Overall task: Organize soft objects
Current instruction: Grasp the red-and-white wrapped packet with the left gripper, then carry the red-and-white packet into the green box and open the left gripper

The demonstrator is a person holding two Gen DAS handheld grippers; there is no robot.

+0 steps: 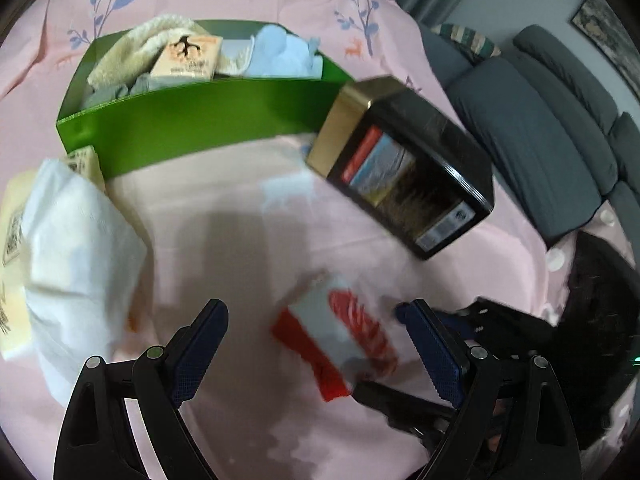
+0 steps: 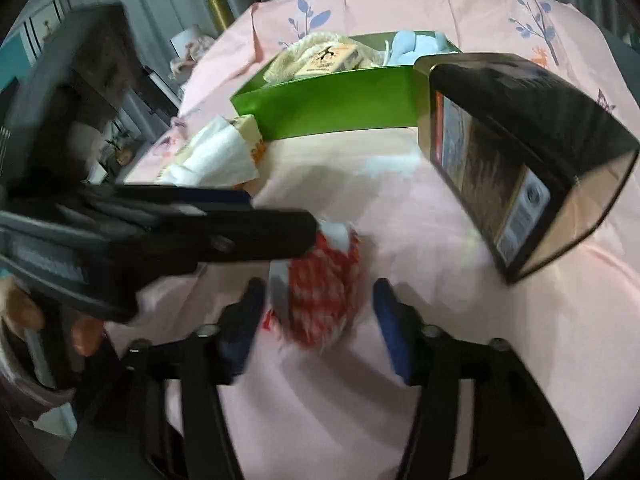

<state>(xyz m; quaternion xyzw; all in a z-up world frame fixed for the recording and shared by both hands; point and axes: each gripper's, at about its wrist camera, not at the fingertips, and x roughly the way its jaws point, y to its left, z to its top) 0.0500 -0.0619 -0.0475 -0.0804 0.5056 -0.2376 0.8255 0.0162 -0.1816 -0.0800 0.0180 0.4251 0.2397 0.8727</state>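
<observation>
A red, white and grey soft item (image 1: pixel 340 336) lies on the pink sheet. It sits between the wide-open fingers of my left gripper (image 1: pixel 316 320). In the right wrist view the same item (image 2: pixel 320 292) lies between the open fingers of my right gripper (image 2: pixel 318 300), and the left gripper's arm (image 2: pixel 180 236) reaches in from the left and touches its top. A green box (image 1: pixel 192 124) at the back holds a cream knit, a blue cloth and a tagged pack. A white folded cloth (image 1: pixel 80 248) lies at the left.
A black and gold tin (image 1: pixel 404 160) lies on its side right of the green box, also in the right wrist view (image 2: pixel 520 152). A grey sofa (image 1: pixel 540 128) stands beyond the bed's right edge. A dark cabinet (image 2: pixel 68 92) stands at the left.
</observation>
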